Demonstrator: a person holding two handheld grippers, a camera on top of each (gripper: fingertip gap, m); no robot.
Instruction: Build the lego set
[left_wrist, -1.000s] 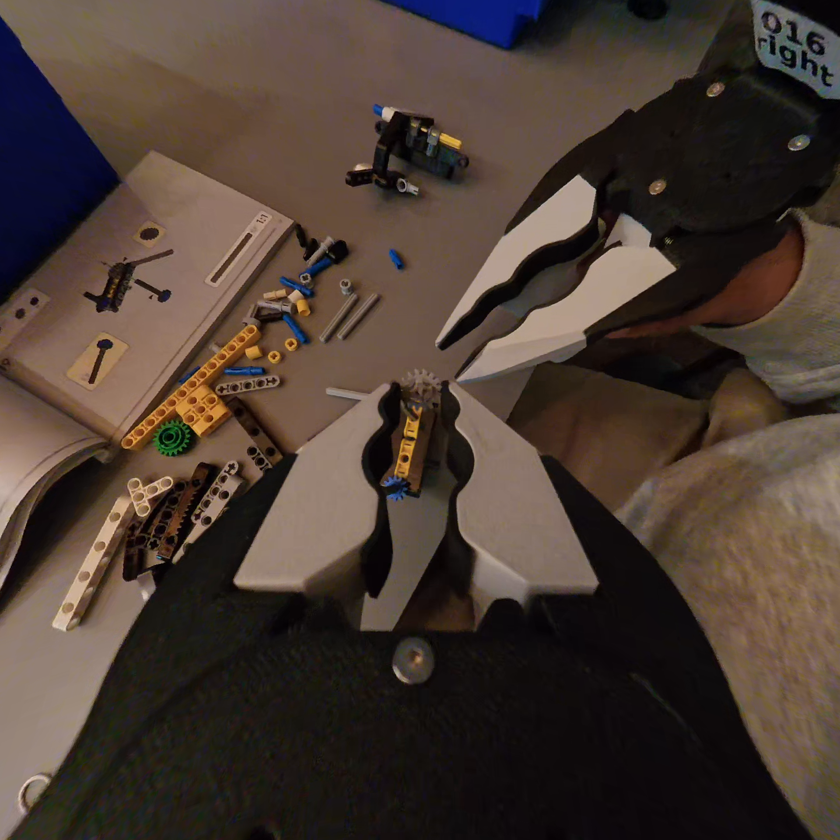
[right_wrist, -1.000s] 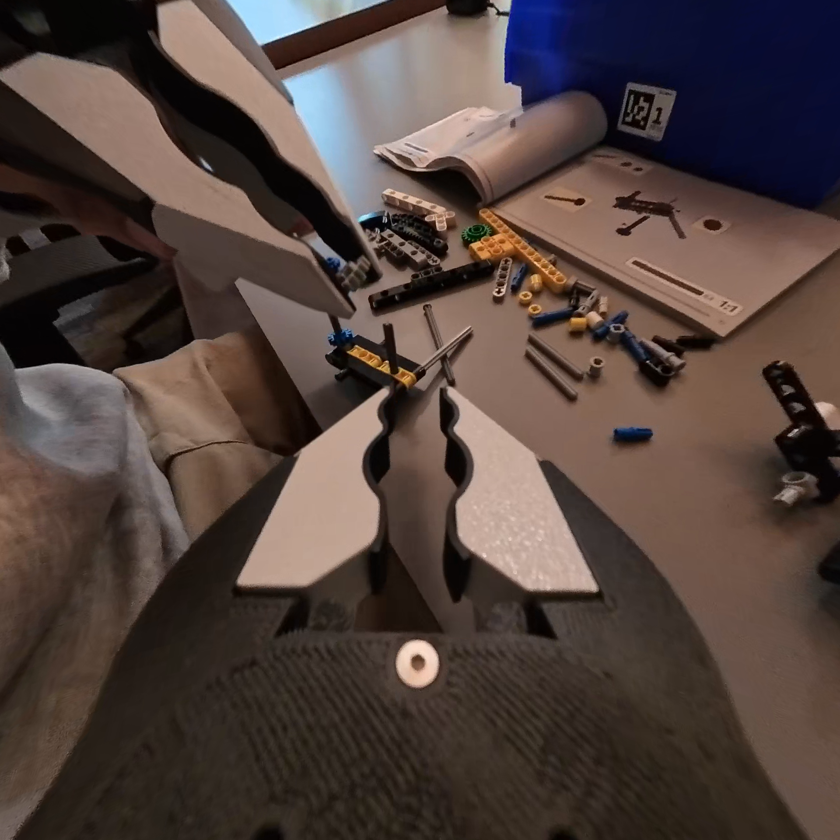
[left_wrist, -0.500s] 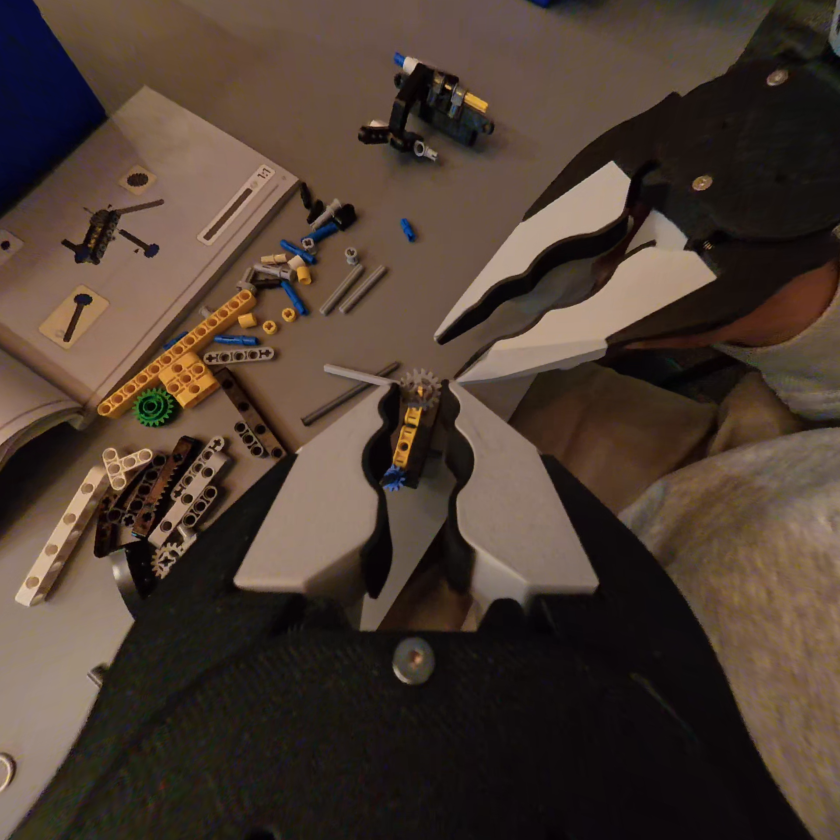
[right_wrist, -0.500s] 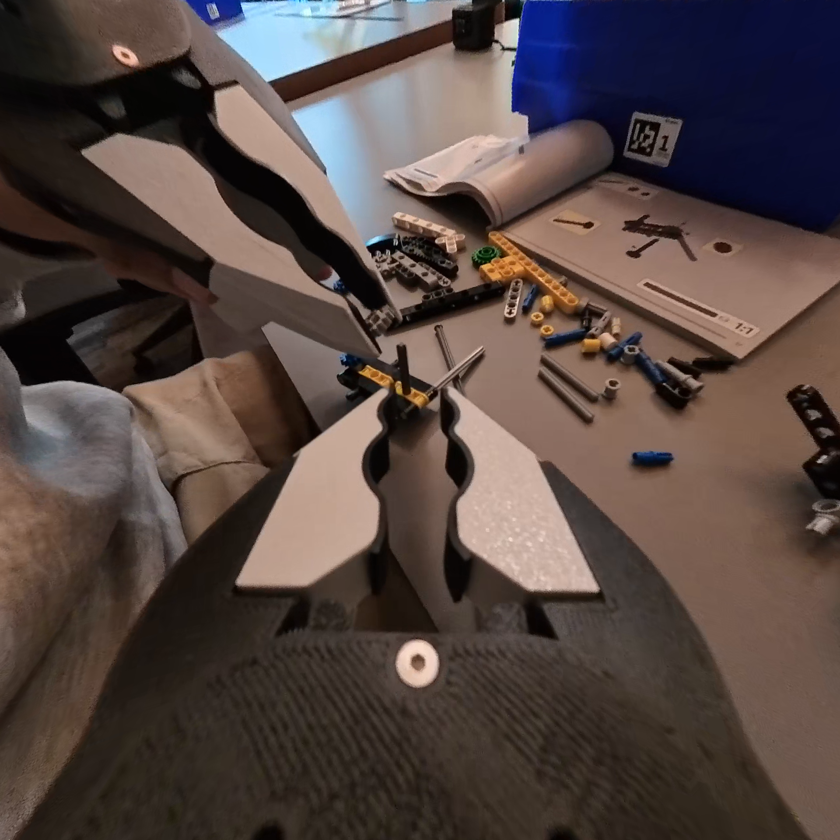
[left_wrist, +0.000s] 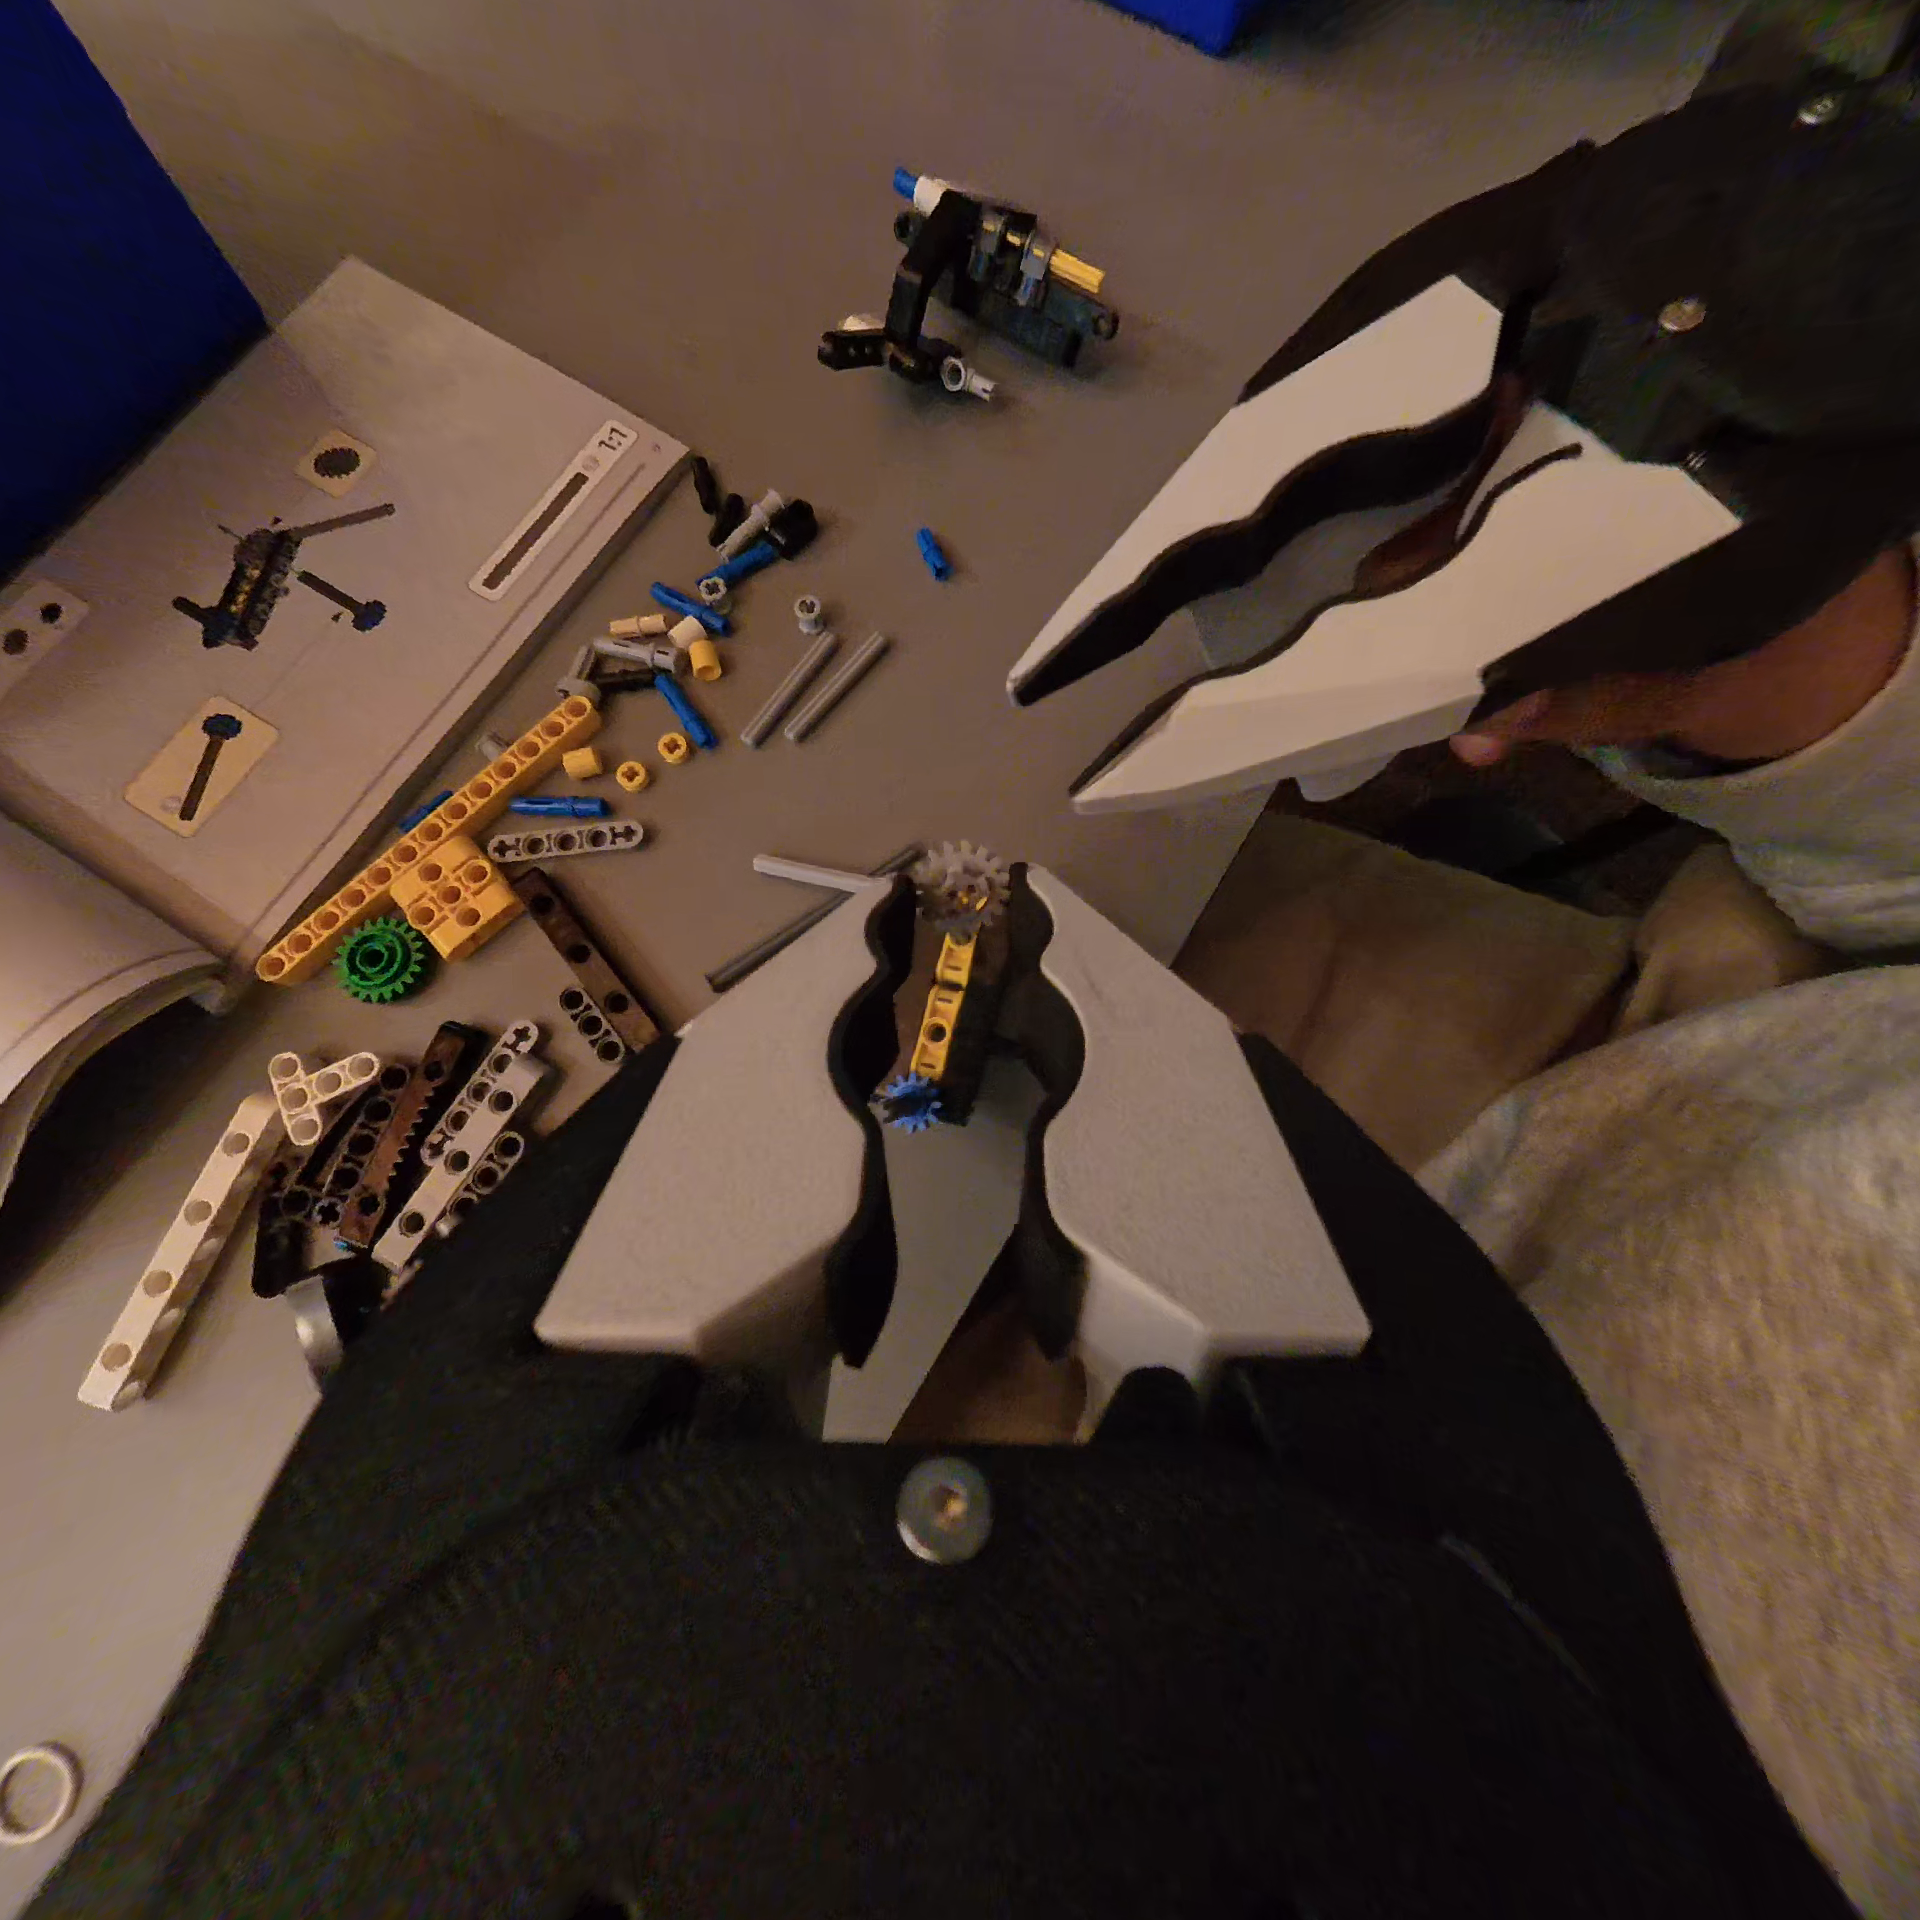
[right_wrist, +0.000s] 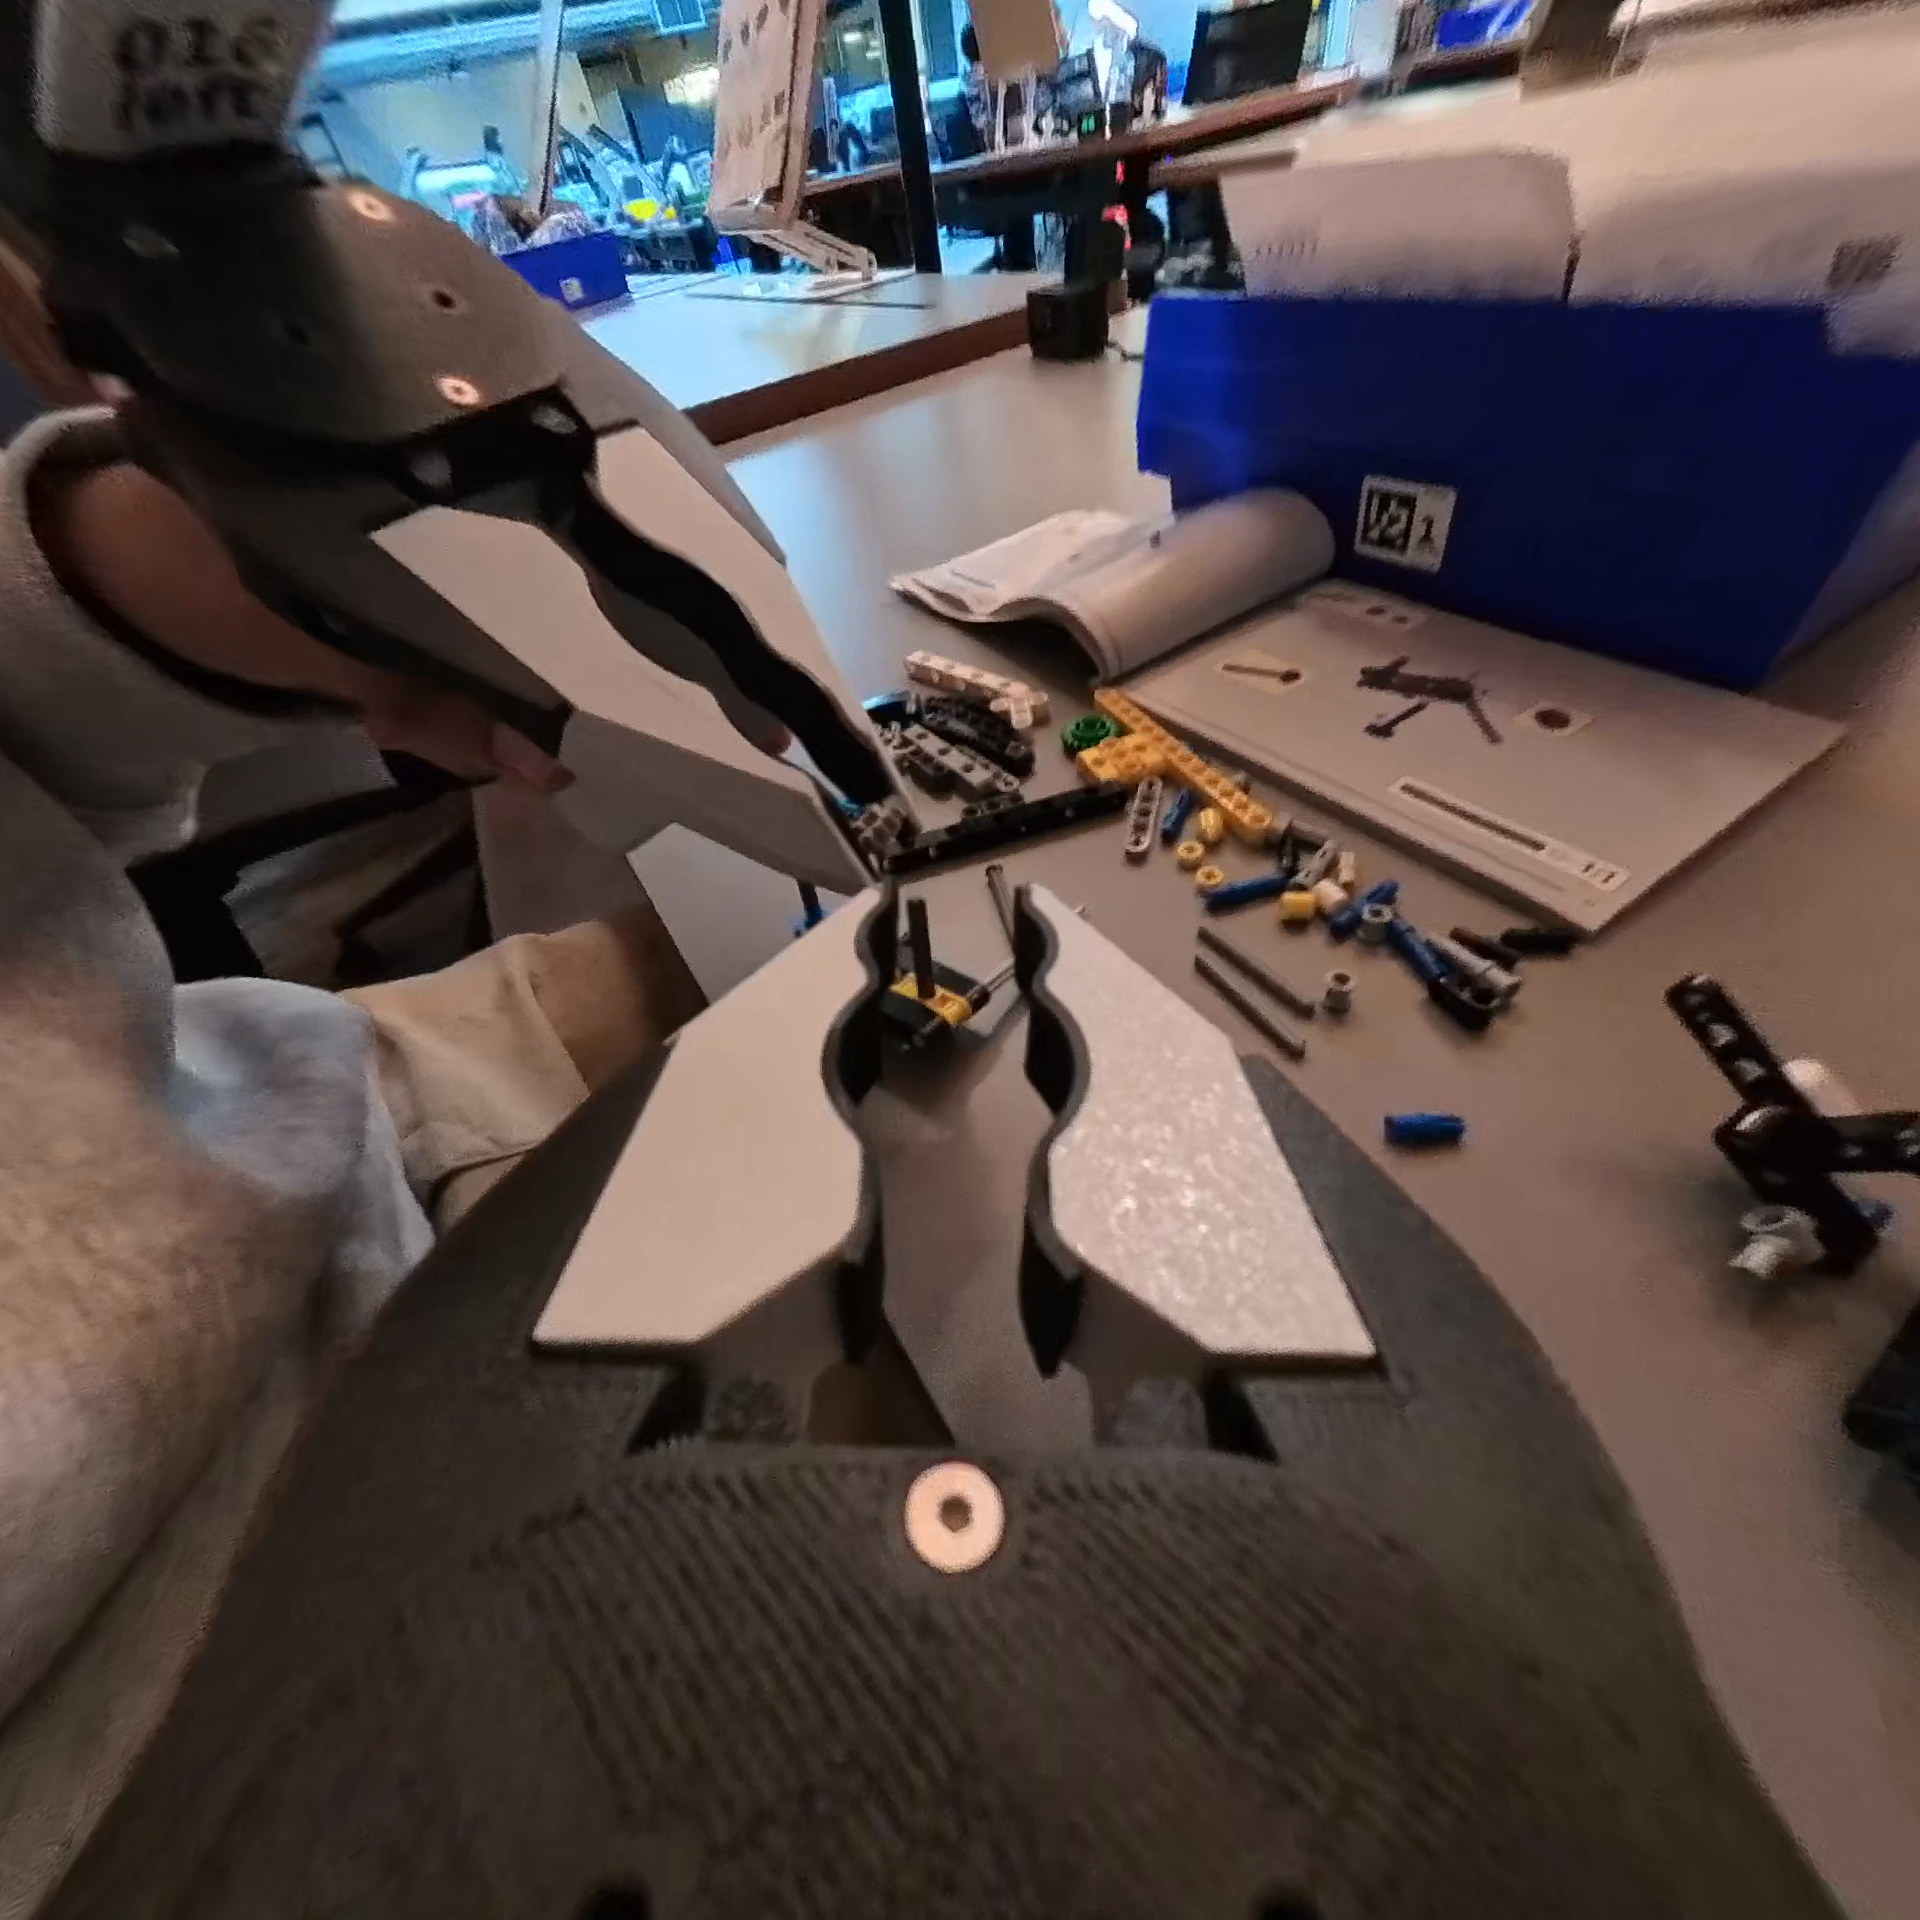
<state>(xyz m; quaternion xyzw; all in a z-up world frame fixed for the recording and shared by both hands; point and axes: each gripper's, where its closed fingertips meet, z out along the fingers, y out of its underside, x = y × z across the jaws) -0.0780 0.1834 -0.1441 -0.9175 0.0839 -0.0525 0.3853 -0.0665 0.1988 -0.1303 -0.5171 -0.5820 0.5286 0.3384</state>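
My left gripper (left_wrist: 958, 883) is shut on a small sub-assembly (left_wrist: 945, 997): a yellow beam with a grey gear at the fingertips and a blue gear deeper in the jaws. It also shows at upper left in the right wrist view (right_wrist: 878, 831). My right gripper (right_wrist: 951, 899) is open. Its fingers stand on either side of a second black and yellow sub-assembly (right_wrist: 925, 1003) with an upright black axle, near the table's front edge. I cannot tell whether they touch it. In the left wrist view the right gripper (left_wrist: 1051, 743) hovers just right of the left one.
An open instruction booklet (left_wrist: 343, 582) lies left, a blue bin (right_wrist: 1558, 436) behind it. Loose parts lie scattered: a yellow beam (left_wrist: 436, 842), a green gear (left_wrist: 381, 958), stacked beams (left_wrist: 416, 1132), grey axles (left_wrist: 816, 686). A black sub-assembly (left_wrist: 977, 281) stands farther back. A person's lap is past the table edge. Both grippers' tips are close together, under 4 cm apart.
My right gripper has moved forward and tilted up, so the black and yellow sub-assembly now sits between its fingers. My left gripper keeps its hold and has shifted only slightly.
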